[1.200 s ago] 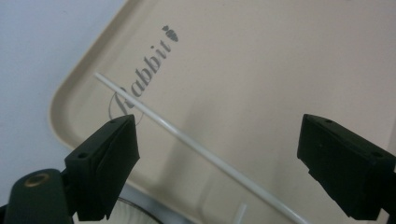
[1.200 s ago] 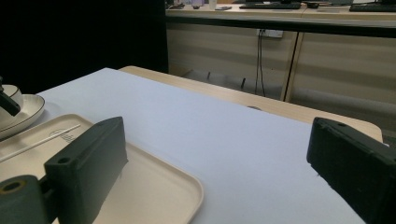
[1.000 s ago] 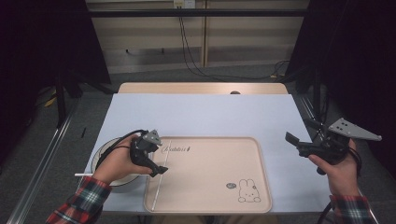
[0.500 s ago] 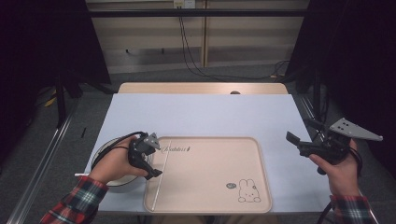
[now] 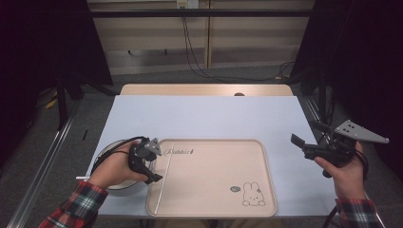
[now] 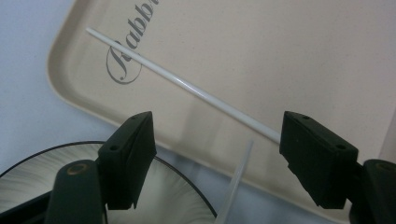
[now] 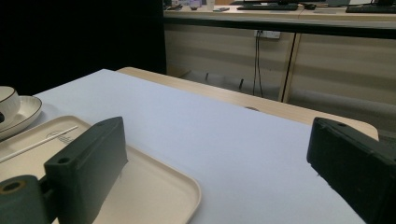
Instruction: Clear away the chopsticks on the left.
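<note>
A thin white stick (image 5: 165,176) lies lengthwise on the left part of a beige tray (image 5: 228,166) printed with a rabbit. In the left gripper view the stick (image 6: 187,86) crosses the tray (image 6: 280,56) just beyond the jaws. My left gripper (image 5: 159,164) hovers at the tray's left edge, over a white dark-rimmed plate (image 5: 110,148). Its jaws have just been closing but still stand apart (image 6: 219,135). A second pale stick (image 6: 236,182) shows blurred between them, and neither pad touches it. My right gripper (image 5: 306,133) is held off the table's right side, open and empty (image 7: 217,135).
The pale table top (image 5: 204,114) stretches away behind the tray. In the right gripper view a white bowl (image 7: 7,105) sits on the plate (image 7: 23,114) at the far left. One end of a white stick (image 5: 81,178) pokes out left of the hand. Cabinets and cables stand beyond the table.
The left gripper's jaws have drawn a little closer together. Both hands have kept their place, and the stick on the tray has not moved.
</note>
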A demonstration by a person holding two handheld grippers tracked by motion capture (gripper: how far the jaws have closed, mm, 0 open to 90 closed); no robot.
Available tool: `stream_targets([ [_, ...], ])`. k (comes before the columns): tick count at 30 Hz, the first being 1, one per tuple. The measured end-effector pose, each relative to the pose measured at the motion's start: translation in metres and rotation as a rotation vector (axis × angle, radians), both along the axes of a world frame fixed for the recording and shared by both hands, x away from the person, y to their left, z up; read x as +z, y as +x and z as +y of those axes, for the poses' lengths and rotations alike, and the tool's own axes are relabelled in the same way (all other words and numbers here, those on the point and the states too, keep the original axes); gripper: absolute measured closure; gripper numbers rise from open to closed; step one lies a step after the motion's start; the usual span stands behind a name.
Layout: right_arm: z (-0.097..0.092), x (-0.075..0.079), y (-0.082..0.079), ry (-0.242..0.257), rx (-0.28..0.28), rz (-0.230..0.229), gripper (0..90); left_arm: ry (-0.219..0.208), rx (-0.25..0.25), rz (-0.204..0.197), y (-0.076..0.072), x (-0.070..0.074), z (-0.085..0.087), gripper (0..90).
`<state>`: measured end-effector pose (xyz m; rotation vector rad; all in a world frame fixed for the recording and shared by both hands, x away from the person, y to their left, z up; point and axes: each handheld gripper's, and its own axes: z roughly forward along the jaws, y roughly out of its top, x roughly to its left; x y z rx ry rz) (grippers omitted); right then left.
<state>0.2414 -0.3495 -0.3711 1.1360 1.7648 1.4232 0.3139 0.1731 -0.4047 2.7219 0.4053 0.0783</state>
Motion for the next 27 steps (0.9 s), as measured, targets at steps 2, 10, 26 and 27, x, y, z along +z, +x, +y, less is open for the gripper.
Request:
stream_targets([
  [2,0.0,0.0,0.0,0.009,-0.004,0.001,4.4,0.001,-0.008,-0.005,0.0,0.001,0.001,28.2],
  [10,0.0,0.0,0.0,0.0,0.001,0.0,4.4,0.013,-0.018,0.004,-0.002,0.005,0.004,33.4],
  [26,-0.001,0.0,0.0,0.006,-0.004,0.002,4.4,0.084,-0.08,0.039,-0.008,-0.008,0.003,54.9],
  [27,-0.001,0.0,0.0,0.005,-0.003,0.002,4.4,0.082,-0.082,0.037,-0.008,-0.009,0.003,55.9],
])
